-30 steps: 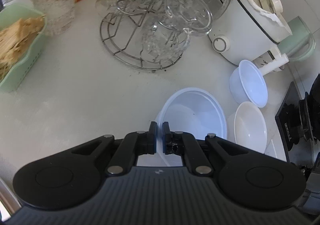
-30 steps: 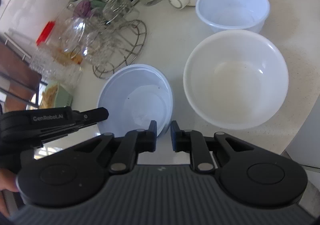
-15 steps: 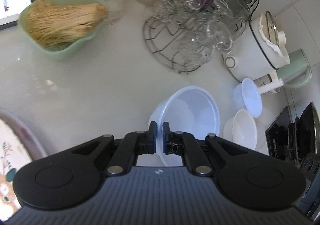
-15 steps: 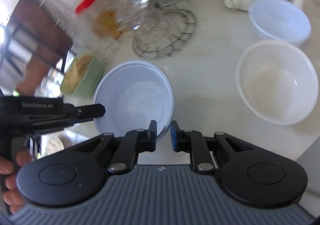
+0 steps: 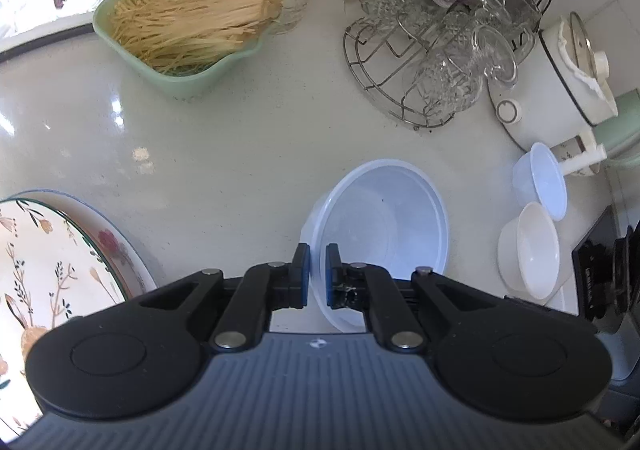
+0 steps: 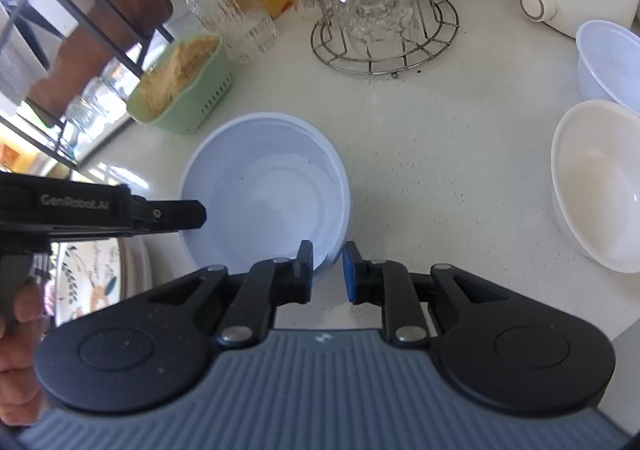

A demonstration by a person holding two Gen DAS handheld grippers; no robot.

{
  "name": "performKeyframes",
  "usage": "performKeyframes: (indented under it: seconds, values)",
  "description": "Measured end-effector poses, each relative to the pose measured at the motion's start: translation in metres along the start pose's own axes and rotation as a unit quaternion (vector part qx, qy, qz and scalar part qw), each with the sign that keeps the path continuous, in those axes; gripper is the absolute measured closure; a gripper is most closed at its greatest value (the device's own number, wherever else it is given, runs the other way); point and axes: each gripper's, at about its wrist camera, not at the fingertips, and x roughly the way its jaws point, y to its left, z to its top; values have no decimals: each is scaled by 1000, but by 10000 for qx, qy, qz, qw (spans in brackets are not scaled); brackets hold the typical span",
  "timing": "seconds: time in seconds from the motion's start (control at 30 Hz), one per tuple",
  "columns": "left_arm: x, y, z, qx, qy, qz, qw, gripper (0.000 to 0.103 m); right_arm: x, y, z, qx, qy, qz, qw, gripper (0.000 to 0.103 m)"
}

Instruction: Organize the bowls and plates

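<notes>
A pale blue plastic bowl point(image 5: 384, 226) is held by its near rim in my left gripper point(image 5: 316, 274), which is shut on it. The same bowl point(image 6: 264, 189) shows in the right wrist view, with the left gripper point(image 6: 176, 213) on its left rim. My right gripper point(image 6: 328, 270) straddles the bowl's near right rim with its jaws a little apart, slightly open. A white bowl point(image 6: 596, 181) and a smaller pale blue bowl point(image 6: 608, 61) sit on the counter to the right. A floral plate point(image 5: 52, 270) lies at the left.
A green basket of dried noodles point(image 5: 180, 33), a wire rack of glass cups point(image 5: 432, 61), glass jars and a white rice cooker point(image 5: 560, 81) stand at the back. A black appliance point(image 5: 600, 274) is at the right edge.
The bowl has been lifted and carried left, away from the two other bowls, toward the floral plate. My right jaws have opened wider at its rim.
</notes>
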Motion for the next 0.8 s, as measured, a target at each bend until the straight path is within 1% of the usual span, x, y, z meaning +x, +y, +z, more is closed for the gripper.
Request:
performKeyframes:
  seconds: [0.03, 0.1, 0.13, 0.2, 0.27, 0.3, 0.33, 0.4, 0.43, 0.47, 0.5, 0.7, 0.8]
  values:
    - [0, 0, 0, 12, 10, 44, 10000, 93, 1, 2, 1, -39, -9, -19, 10000, 83]
    - [1, 1, 1, -23, 31, 80, 10000, 81, 2, 4, 2, -61, -27, 35, 10000, 83]
    - [2, 1, 2, -29, 41, 94, 9999, 78, 1, 5, 2, -69, -35, 73, 9999, 83]
    - [2, -2, 4, 34, 9, 146, 9999, 65, 1, 6, 2, -86, -71, 138, 9998, 83]
    - [1, -4, 4, 75, -22, 213, 9997, 58, 2, 6, 2, -60, -46, 166, 9998, 82]
    - [0, -4, 4, 59, -74, 234, 9997, 57, 2, 5, 3, -33, -41, 181, 9998, 82]
    - [-3, -4, 5, 45, -148, 279, 9995, 56, 2, 5, 3, -13, -55, 192, 9998, 80]
    - [-9, -6, 5, 79, -311, 448, 9985, 49, -1, 4, 4, 20, -122, 290, 9995, 70]
    - [-12, -6, 6, 92, -375, 490, 9981, 49, -3, 3, 4, 28, -178, 333, 9993, 69]
    - [-15, -6, 6, 90, -428, 480, 9979, 49, -6, 3, 4, 20, -229, 363, 9991, 64]
    - [-18, -6, 7, 95, -470, 442, 9979, 49, -9, 3, 5, 12, -281, 357, 9990, 62]
    - [-33, -15, 13, 303, -616, 379, 9969, 49, -34, 2, 9, 3, -674, 275, 9973, 62]
    - [-42, -24, 13, 466, -770, 351, 9953, 49, -55, 1, 11, 7, -1053, 184, 9943, 62]
